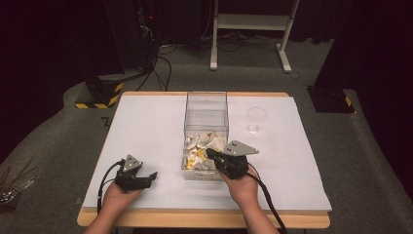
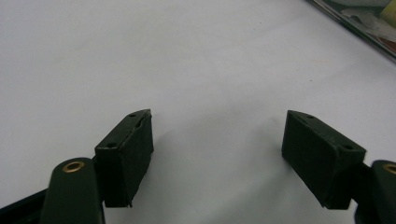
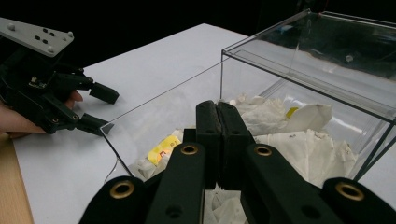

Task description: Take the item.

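closed jaws over a bin of crumpled paper: risks at this point

a clear plastic bin (image 1: 206,127) is seen at the middle of the white table (image 1: 146,131), with crumpled paper scraps (image 1: 200,151) heaped in its near end. the right gripper (image 1: 212,154) is held over the bin's near right corner, tipped inward above the heap. in the right gripper view its jaws are pressed together with nothing visibly caught between them, and the paper (image 3: 299,135) lies just beyond and below the tips.

the left gripper (image 1: 152,176) is rested on the bare table, well apart from the bin on its left, and its jaws are spread wide over empty surface in the left gripper view.

the main risk is judged to be a failed pick: if the closed jaws are pushed down unopened, the scraps are likely only pressed flat or shoved aside. a light scrap could also be dragged over the near wall (image 3: 168,116) and dropped on the table. the thin rim could be struck by the gripper, and since the bin is not steadied by the left gripper, it could be slid or tipped.
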### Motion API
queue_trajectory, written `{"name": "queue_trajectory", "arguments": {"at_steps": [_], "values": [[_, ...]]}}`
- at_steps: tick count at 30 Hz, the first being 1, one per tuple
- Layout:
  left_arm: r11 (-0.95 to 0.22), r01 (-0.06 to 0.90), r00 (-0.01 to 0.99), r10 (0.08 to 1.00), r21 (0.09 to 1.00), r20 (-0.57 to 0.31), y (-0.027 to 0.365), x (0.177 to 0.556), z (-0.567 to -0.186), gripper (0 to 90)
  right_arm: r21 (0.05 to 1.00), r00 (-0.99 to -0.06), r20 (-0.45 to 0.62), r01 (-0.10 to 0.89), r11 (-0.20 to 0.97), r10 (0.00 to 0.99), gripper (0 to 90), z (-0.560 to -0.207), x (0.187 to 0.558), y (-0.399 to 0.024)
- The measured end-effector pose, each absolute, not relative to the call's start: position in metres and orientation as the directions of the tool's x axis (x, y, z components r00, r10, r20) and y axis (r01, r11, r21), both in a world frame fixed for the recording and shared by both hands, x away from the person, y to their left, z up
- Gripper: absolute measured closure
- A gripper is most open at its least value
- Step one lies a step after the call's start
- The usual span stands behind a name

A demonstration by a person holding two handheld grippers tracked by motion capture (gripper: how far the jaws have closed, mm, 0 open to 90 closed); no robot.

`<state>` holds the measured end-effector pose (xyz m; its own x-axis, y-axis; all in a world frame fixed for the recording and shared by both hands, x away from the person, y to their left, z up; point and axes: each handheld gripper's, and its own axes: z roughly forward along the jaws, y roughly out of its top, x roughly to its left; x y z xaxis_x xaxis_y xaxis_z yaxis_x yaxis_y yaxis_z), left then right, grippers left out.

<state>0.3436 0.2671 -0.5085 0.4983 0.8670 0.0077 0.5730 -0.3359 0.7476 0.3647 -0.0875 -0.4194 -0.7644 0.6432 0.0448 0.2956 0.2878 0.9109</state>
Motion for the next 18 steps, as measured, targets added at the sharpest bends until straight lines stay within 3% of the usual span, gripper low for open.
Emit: {"name": "queue_trajectory", "arguments": {"at_steps": [18], "values": [[-0.336, 0.573, 0.498, 0.867, 0.748, 0.007, 0.2672, 0.3436, -0.5085, 25.4, 0.933, -0.758, 0.061, 0.274, 0.233, 0.649, 88.9, -0.4147, 0.3621, -0.0948]]}}
